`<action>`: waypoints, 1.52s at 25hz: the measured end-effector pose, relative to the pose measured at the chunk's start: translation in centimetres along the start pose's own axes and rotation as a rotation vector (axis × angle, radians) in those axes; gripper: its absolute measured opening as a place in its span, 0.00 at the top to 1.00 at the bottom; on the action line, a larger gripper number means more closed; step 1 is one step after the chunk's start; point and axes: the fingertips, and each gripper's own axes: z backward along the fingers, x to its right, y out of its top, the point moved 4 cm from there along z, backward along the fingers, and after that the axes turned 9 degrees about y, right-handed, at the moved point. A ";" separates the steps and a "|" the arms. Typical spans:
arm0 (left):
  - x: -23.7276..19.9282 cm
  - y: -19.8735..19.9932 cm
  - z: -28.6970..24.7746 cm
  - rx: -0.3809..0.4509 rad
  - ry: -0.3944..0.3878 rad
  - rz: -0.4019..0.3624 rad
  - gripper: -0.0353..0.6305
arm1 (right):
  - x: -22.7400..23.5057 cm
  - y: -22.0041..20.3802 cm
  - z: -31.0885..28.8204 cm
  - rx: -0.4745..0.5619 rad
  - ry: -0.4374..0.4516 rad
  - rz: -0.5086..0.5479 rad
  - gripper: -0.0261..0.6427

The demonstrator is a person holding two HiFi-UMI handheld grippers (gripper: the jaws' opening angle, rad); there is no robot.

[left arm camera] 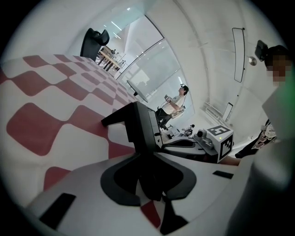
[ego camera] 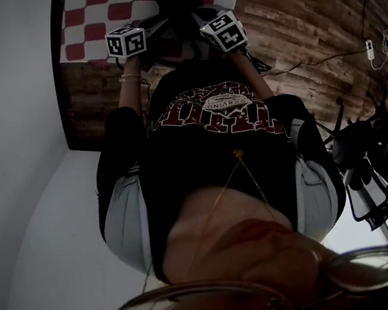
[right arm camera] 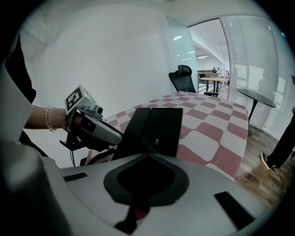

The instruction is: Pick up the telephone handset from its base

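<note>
Handset [right arm camera: 132, 133] on its cradle, folks: it reads as the narrower black slab along one side of the base [right arm camera: 166, 124], the whole phone propped at a tilt on the red-and-white checked cloth [right arm camera: 207, 133].

Fingers first. The left gripper [left arm camera: 148, 175] has its jaws partway apart, and the phone's dark edge runs right down between them. I see no pad pressing on it yet. The right gripper [right arm camera: 146, 159] looks drawn together, with only a sliver of red cloth showing low in the slot. Its tips sit just at the base's lower edge, holding nothing.

How will it handle? My call is hard moulded plastic, stiff and light, with a smooth face that could slide under the pads. The best hold looks like the slim middle stretch, gripped across its width and lifted straight off. A cord may drag, though none is visible. The propped base might tip or skid, so the right gripper is well placed to steady it.

Writing now. There's a small pale logo [right arm camera: 156, 141] on the base, too tiny to read. Square black-and-white codes sit on each marker cube [left arm camera: 221, 138]. The head view shows large lettering across the person's dark shirt [ego camera: 216, 111], too warped to spell out.
</note>
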 end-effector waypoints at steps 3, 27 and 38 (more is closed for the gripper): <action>0.0 0.4 0.1 -0.014 -0.031 -0.009 0.85 | 0.0 0.0 -0.1 0.008 -0.006 -0.014 0.93; 0.3 0.0 -1.8 -0.091 0.045 0.020 0.76 | -0.1 -0.4 0.1 -0.002 0.012 -0.033 0.93; 2.7 0.5 -1.2 -0.019 0.086 -0.038 0.78 | 0.3 -0.2 0.4 0.018 0.019 -0.032 0.93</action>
